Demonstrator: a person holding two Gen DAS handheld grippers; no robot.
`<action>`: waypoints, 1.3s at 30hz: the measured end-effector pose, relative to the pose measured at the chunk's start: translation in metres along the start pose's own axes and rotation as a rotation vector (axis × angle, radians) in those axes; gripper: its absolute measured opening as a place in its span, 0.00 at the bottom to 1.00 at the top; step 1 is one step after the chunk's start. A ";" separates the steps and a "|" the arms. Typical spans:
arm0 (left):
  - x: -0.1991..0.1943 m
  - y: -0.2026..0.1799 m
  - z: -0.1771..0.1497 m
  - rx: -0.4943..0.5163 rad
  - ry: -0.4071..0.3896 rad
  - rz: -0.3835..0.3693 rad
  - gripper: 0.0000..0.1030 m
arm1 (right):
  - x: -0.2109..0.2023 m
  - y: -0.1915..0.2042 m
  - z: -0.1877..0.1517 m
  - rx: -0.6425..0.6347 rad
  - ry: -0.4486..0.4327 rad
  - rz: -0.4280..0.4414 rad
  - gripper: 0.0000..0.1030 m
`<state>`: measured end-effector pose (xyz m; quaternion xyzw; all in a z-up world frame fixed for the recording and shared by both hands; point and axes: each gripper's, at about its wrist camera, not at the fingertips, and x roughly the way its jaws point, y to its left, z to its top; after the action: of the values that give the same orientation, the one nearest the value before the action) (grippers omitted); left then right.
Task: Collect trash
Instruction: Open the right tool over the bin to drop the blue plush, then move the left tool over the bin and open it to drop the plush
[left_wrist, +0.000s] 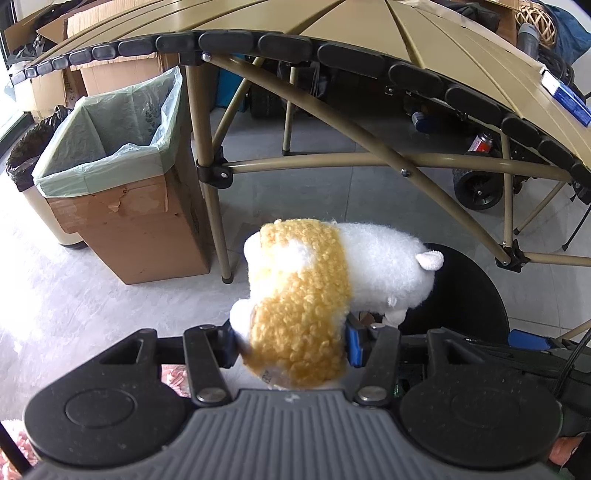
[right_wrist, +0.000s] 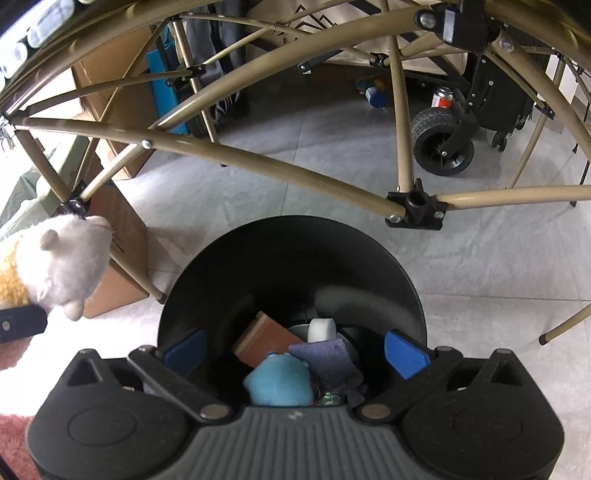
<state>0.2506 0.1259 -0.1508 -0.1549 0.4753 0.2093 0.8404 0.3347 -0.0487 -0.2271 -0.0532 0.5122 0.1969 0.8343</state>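
Note:
My left gripper (left_wrist: 291, 341) is shut on a white and yellow plush toy (left_wrist: 325, 284), held above the floor beside a round black bin (left_wrist: 476, 291). The toy also shows at the left edge of the right wrist view (right_wrist: 62, 258). My right gripper (right_wrist: 295, 350) is open and empty, right above the black bin (right_wrist: 280, 266). Inside the bin lie a blue plush (right_wrist: 277, 380), a brown sponge (right_wrist: 262, 339), a purple cloth (right_wrist: 328, 358) and a white piece (right_wrist: 322, 329).
A cardboard box lined with a green bag (left_wrist: 122, 147) stands left on the floor. A tan folding table (left_wrist: 332, 26) with crossed legs (right_wrist: 258, 162) arches over the area. A wheeled cart (right_wrist: 443, 144) and boxes sit behind.

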 end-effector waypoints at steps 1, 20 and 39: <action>0.000 0.000 0.000 0.001 0.000 0.000 0.51 | 0.000 0.000 0.000 0.000 0.001 0.001 1.00; 0.000 -0.015 -0.004 0.047 -0.018 0.000 0.51 | -0.036 -0.023 -0.004 0.012 -0.056 -0.015 1.00; 0.004 -0.102 -0.018 0.202 0.031 -0.097 0.51 | -0.100 -0.103 -0.021 0.157 -0.163 -0.095 1.00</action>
<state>0.2898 0.0303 -0.1568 -0.0954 0.4990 0.1171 0.8533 0.3171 -0.1770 -0.1604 0.0045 0.4533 0.1199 0.8833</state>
